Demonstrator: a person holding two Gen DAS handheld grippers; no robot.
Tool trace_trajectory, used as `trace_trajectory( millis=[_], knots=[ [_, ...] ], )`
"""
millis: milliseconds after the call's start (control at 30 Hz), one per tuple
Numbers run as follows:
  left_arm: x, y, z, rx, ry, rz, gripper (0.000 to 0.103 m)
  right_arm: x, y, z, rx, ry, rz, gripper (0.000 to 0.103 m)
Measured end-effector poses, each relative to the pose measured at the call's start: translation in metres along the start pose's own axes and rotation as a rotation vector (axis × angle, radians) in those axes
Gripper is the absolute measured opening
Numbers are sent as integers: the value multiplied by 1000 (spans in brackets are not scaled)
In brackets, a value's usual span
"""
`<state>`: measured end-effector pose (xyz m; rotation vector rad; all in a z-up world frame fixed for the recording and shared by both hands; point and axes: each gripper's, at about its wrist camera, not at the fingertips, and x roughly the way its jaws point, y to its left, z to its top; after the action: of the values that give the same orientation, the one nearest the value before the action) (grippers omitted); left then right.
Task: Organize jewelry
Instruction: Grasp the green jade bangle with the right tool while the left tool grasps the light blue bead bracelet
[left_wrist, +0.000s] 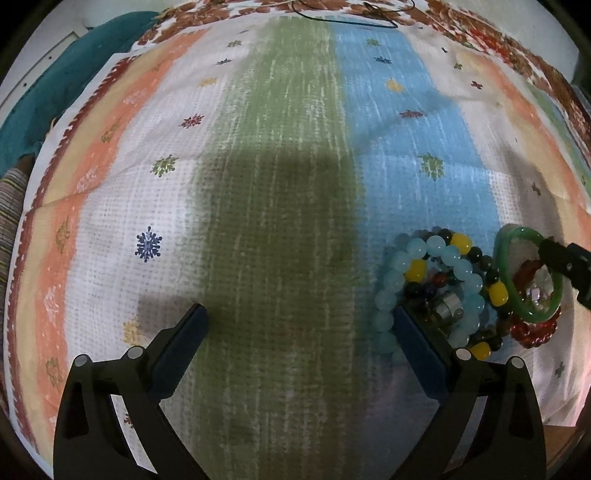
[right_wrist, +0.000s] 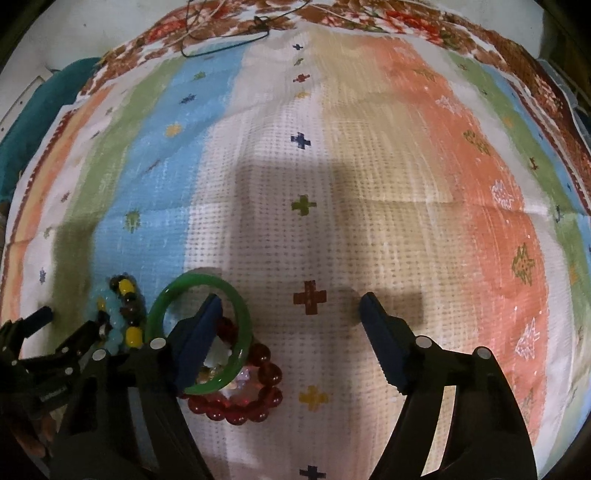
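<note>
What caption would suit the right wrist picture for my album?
Open right gripper over a striped cloth, one jaw inside a green bangle lying over a red bead bracelet.

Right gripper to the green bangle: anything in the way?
Nothing visible blocks it. The right gripper is open, one finger already reaching through the green bangle. The bangle lies partly over the red bead bracelet.

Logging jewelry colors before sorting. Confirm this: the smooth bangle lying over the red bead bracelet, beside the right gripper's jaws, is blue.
Wrong on color only. The bangle is green, not blue; the right wrist view shows it clearly. It does lie over the red bead bracelet, beside the open jaws of the right gripper.
</note>
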<state>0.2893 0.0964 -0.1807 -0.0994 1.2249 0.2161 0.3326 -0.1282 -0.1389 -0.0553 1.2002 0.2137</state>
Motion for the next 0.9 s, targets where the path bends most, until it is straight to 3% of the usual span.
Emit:
trace_trajectory(
  millis=[133, 233, 333, 400, 433, 600, 900],
  knots=[
    [-4, -6, -2, 31, -14, -15, 82, 2, 4, 2, -19, -4, -10, 66],
    [-6, -11, -2, 44, -15, -34, 67, 3, 4, 2, -29, -5, -10, 54],
    [-8, -13, -2, 53, -20, -49, 45, 2, 3, 2, -45, -6, -26, 35],
    [-9, -17, -3, 67, -20, -60, 19, 2, 1, 1, -51, -8, -29, 18],
    [-9, -18, -3, 70, -19, -56, 13, 3, 0, 1, -51, -6, -24, 14],
    [-9, -16, -1, 60, -8, -54, 11, 0, -3, 0, -46, -4, 20, 8],
    [-37, -13, 3, 38, -51, -88, 11, -21, -6, -8, -44, -24, 62, 8]
  ],
)
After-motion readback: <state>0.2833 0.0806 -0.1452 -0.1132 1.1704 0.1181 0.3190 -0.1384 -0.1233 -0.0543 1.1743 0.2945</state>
